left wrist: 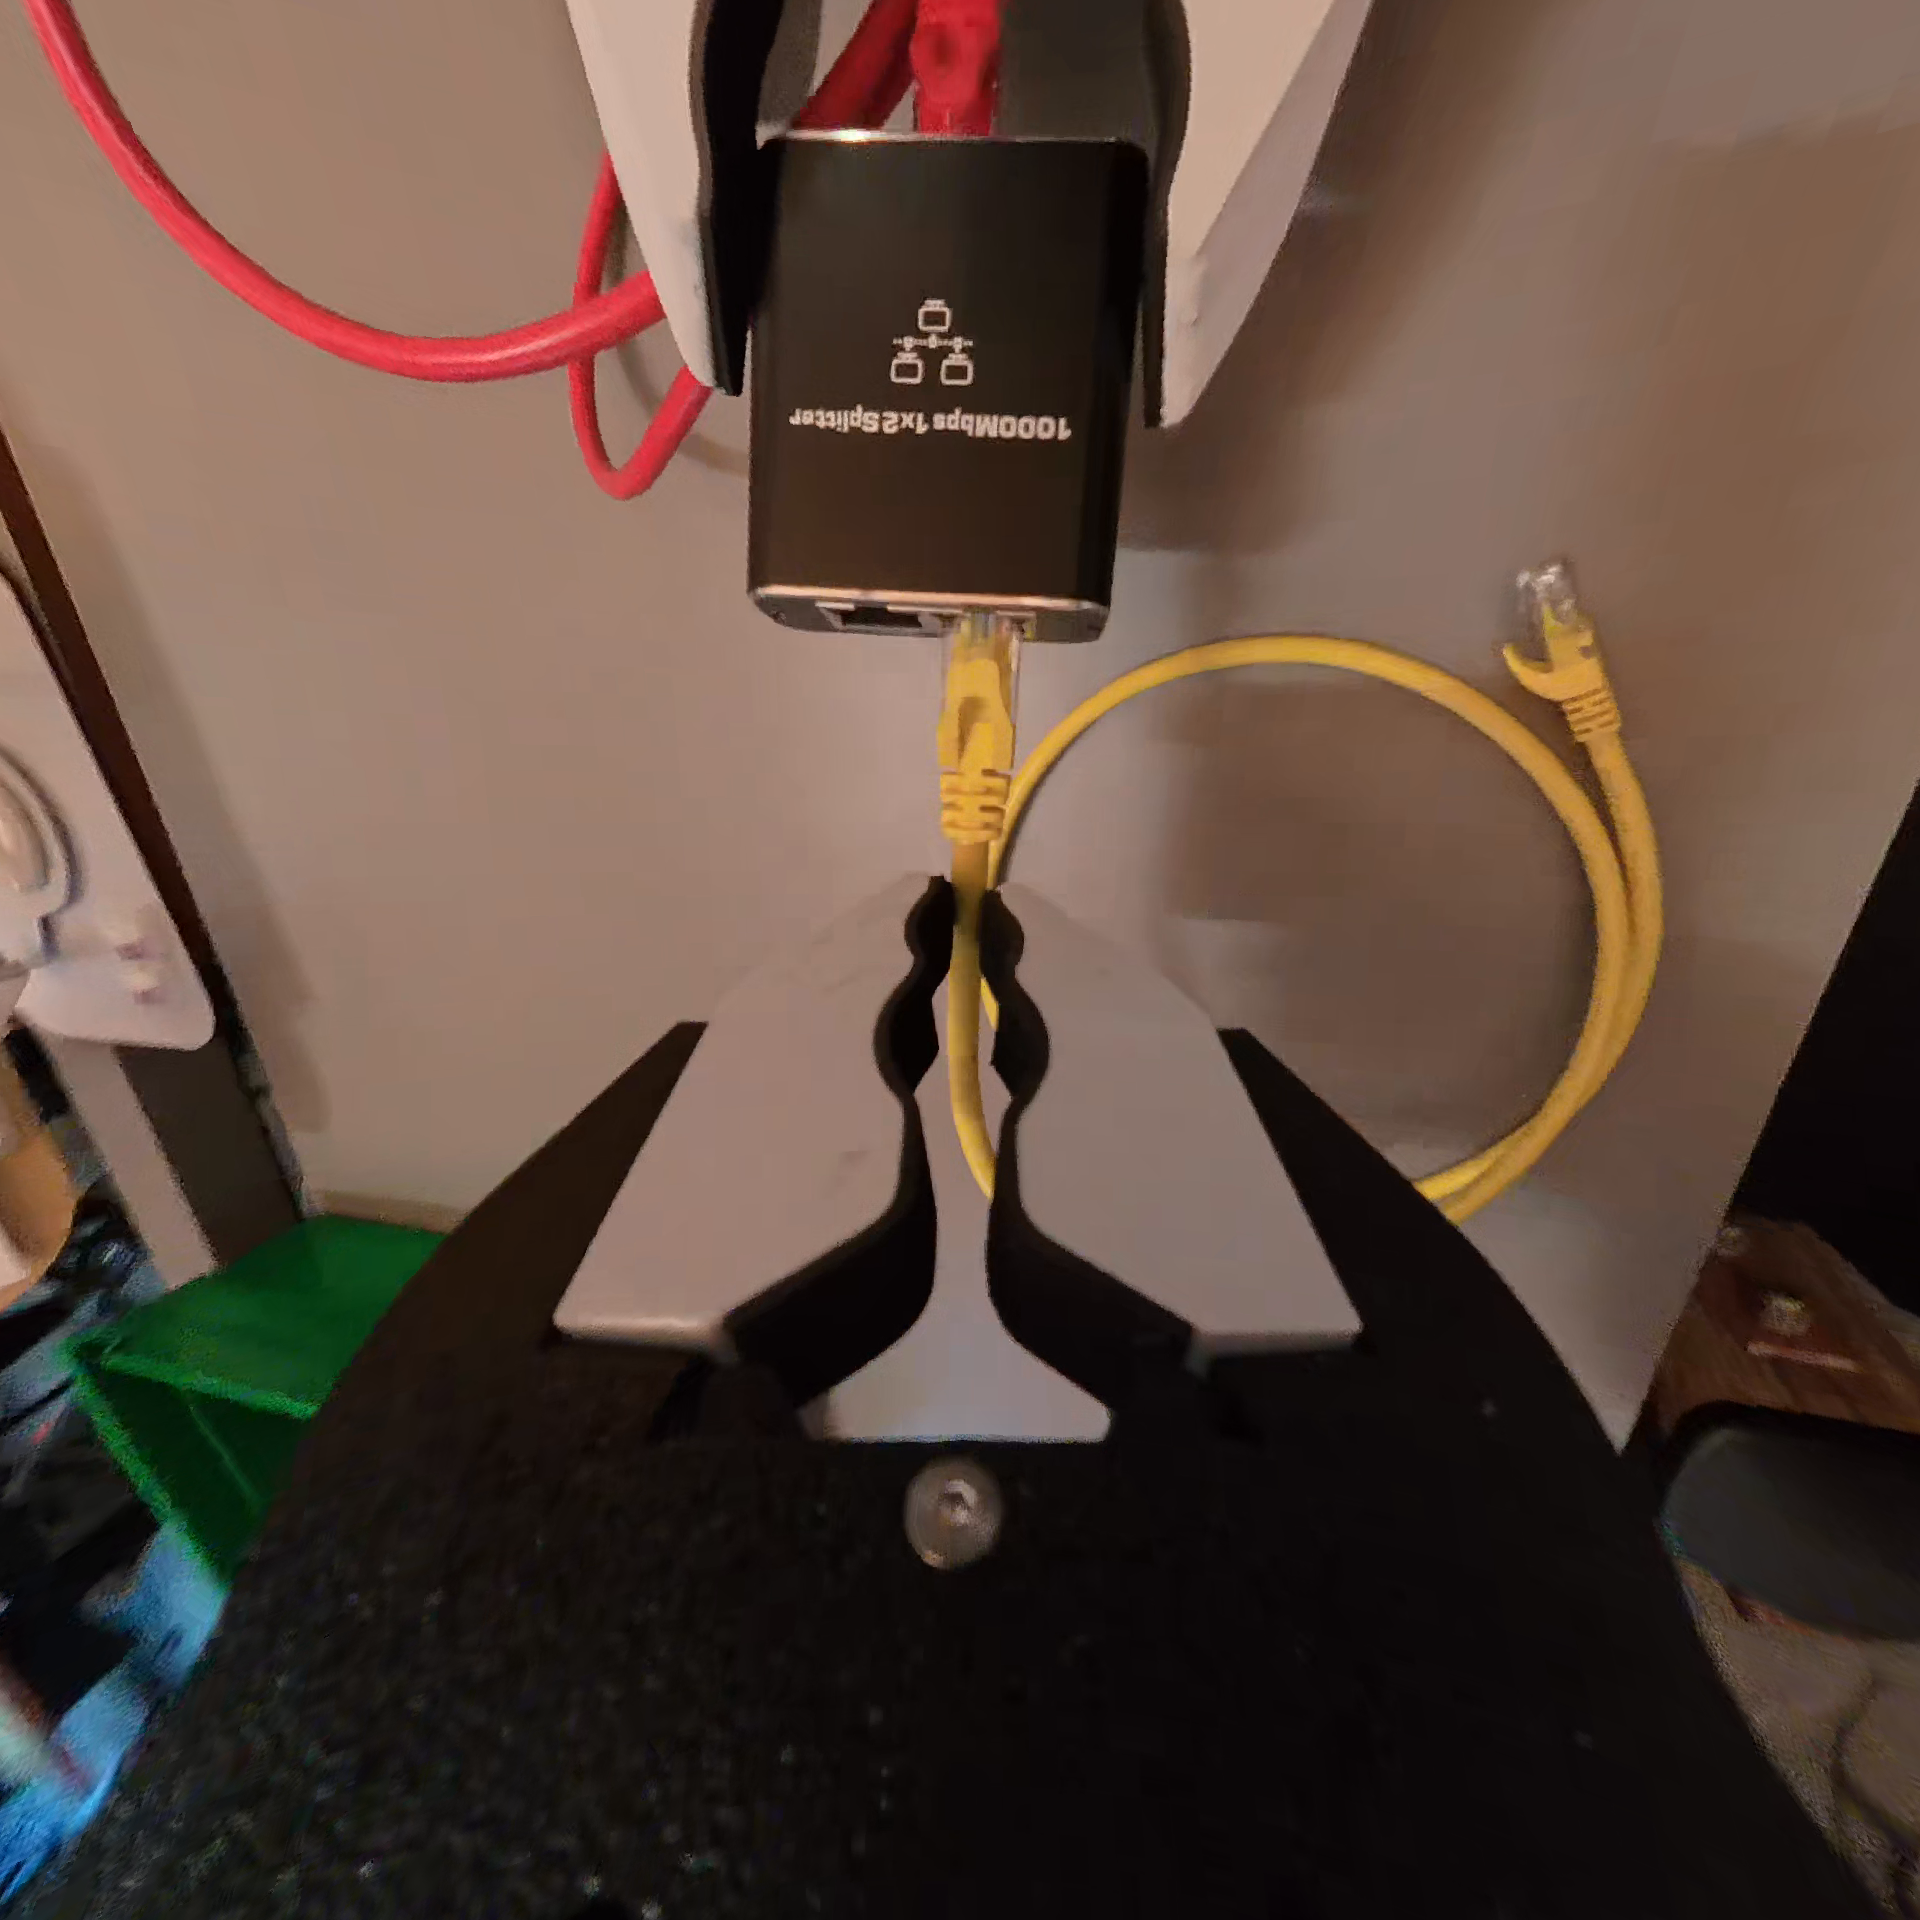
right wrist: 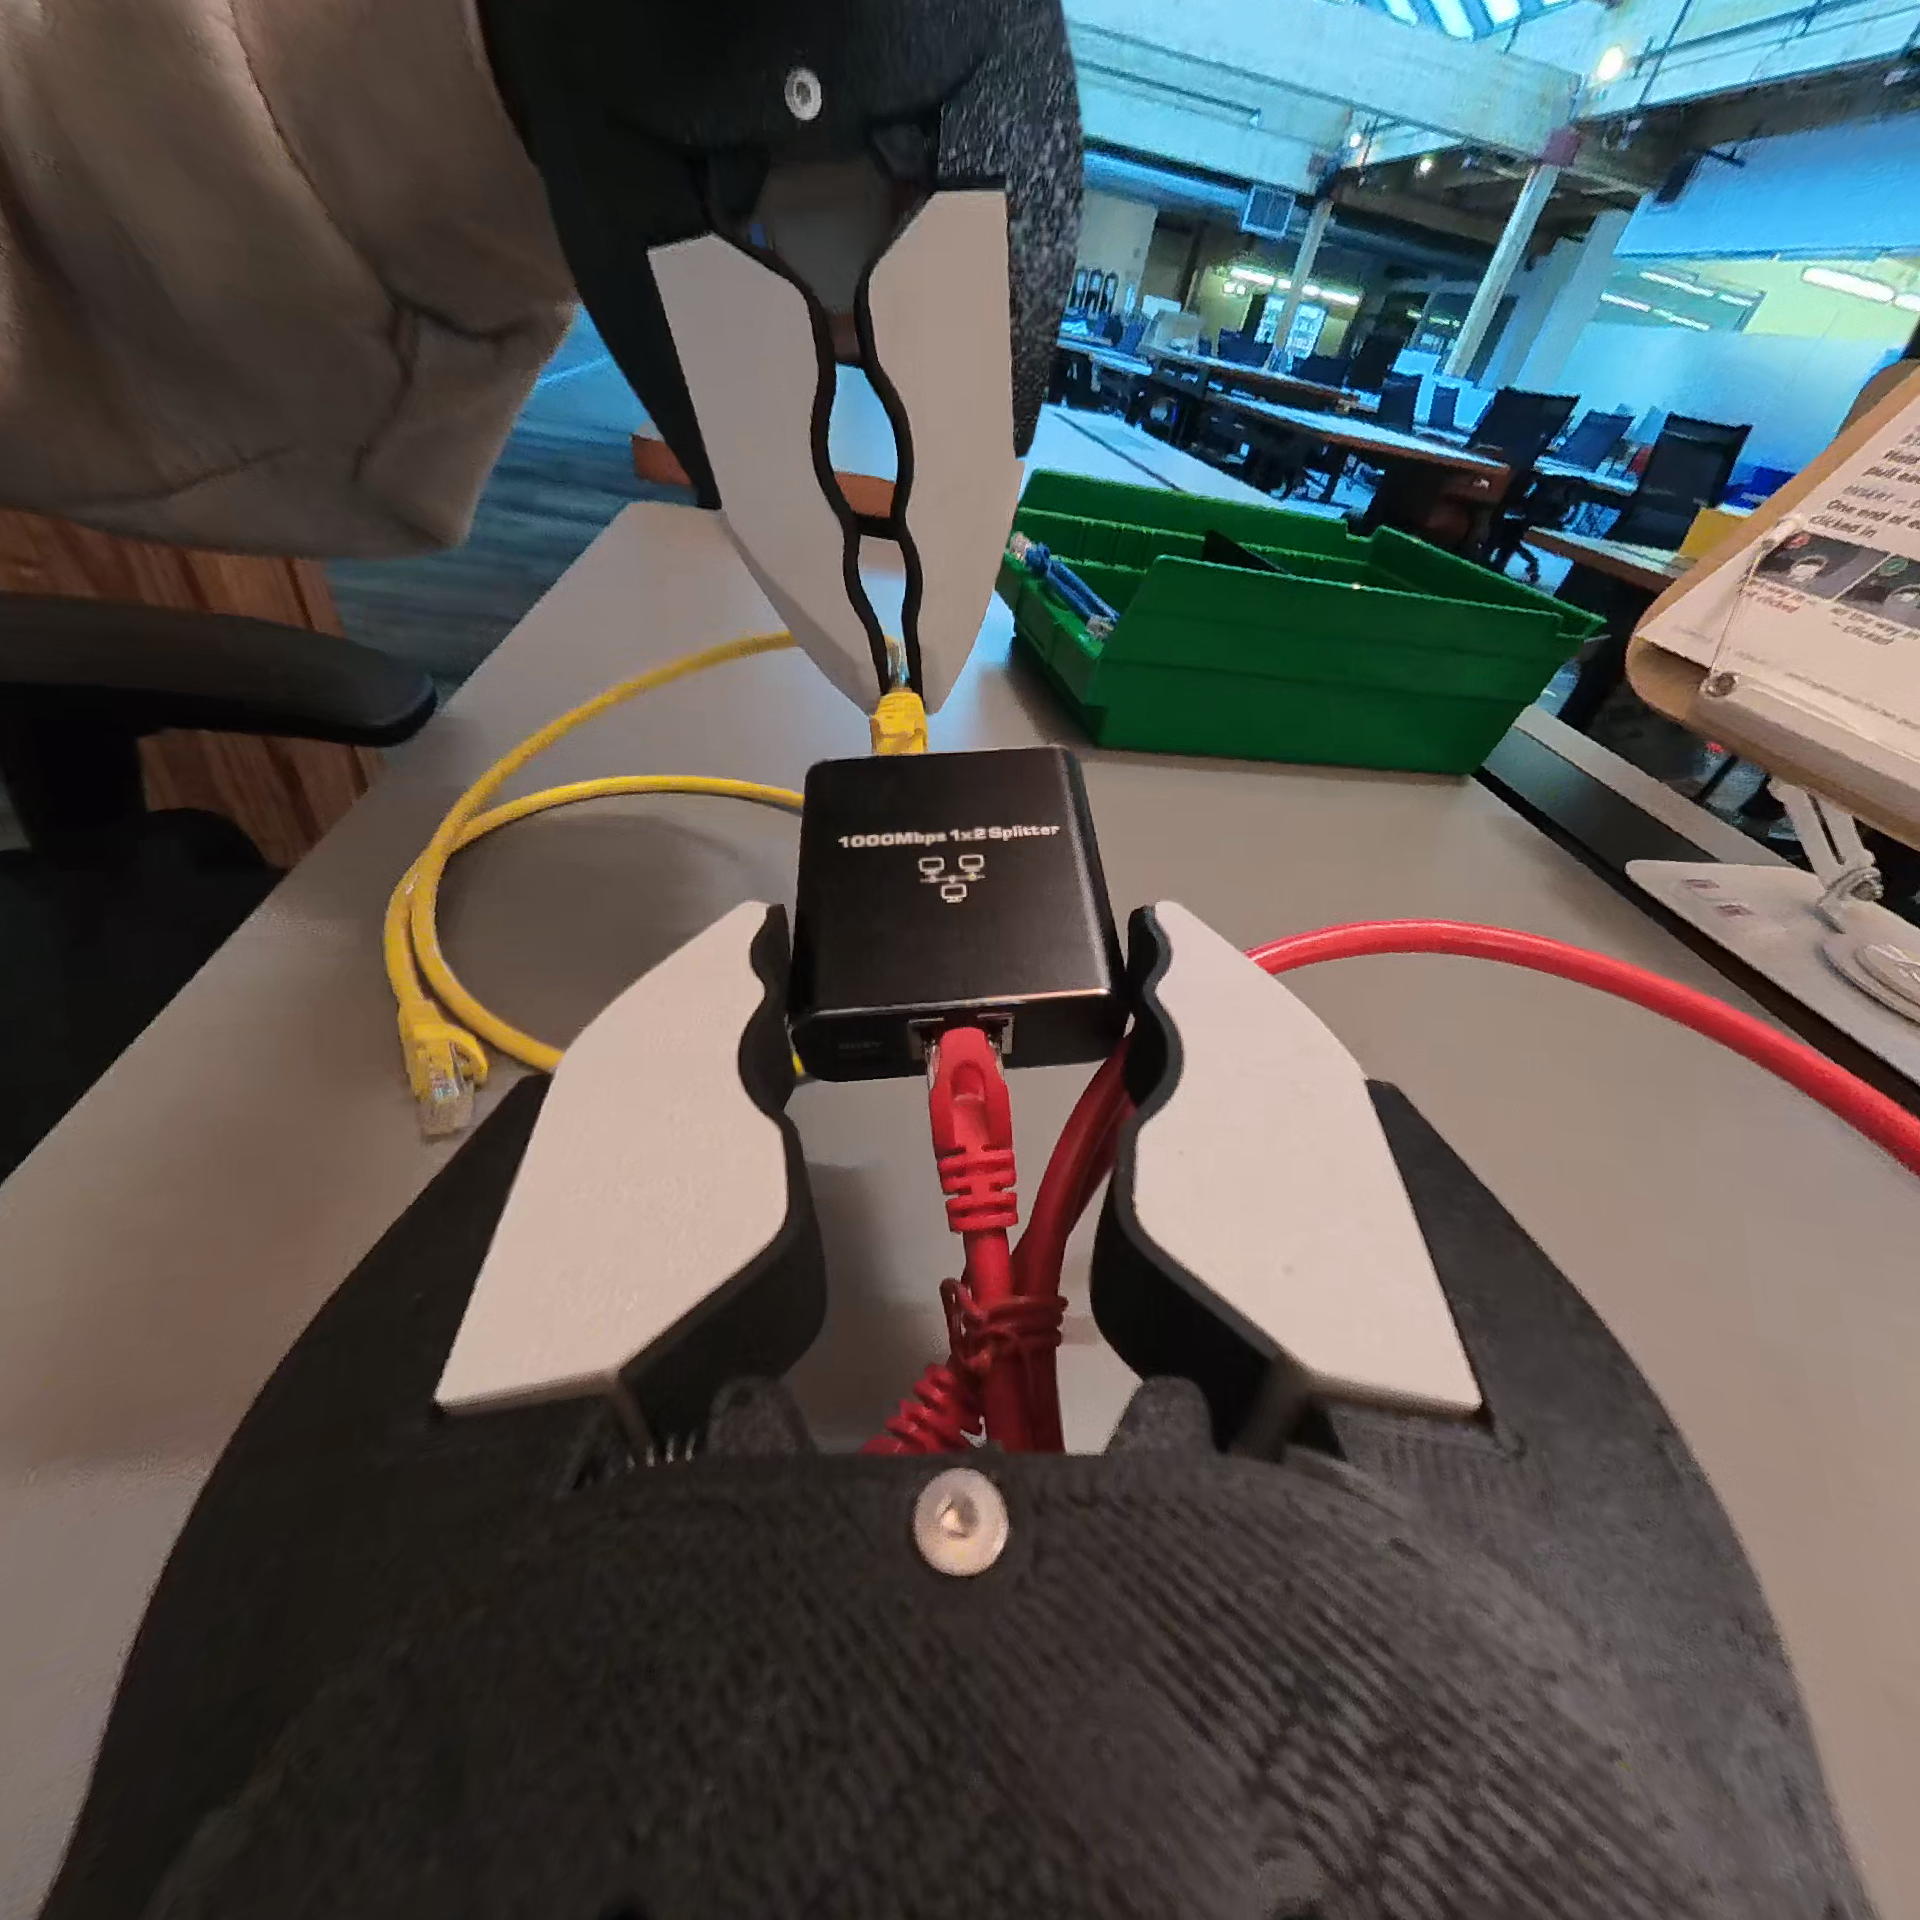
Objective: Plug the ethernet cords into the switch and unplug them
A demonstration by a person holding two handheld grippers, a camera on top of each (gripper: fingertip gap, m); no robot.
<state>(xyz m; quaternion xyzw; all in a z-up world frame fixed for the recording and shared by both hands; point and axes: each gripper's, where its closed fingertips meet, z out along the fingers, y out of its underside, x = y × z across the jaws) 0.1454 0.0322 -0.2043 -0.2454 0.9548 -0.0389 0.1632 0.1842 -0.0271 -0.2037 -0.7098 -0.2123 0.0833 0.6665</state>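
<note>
Switch: the black switch [right wrist: 951,914] sits on the table [right wrist: 1351,1039], clamped between the right gripper [right wrist: 951,997] fingers.
Red cord: red cord [right wrist: 971,1132] plugged into the port facing the right fingers.
Yellow cord: yellow cord [left wrist: 971,769] plug at the far port, seemingly seated, though blur hides the latch; left gripper [left wrist: 968,914] fingers pinch the cord just behind its plug.
Loose end: the yellow cord's other plug [left wrist: 1558,665] lies free beside the left fingers.
Left: judged, one port [left wrist: 873,620] is empty, and the unplugging is not yet done.

Grey table [right wrist: 260,1039] bears yellow cord [right wrist: 436,935], green bin [right wrist: 1299,665].
</note>
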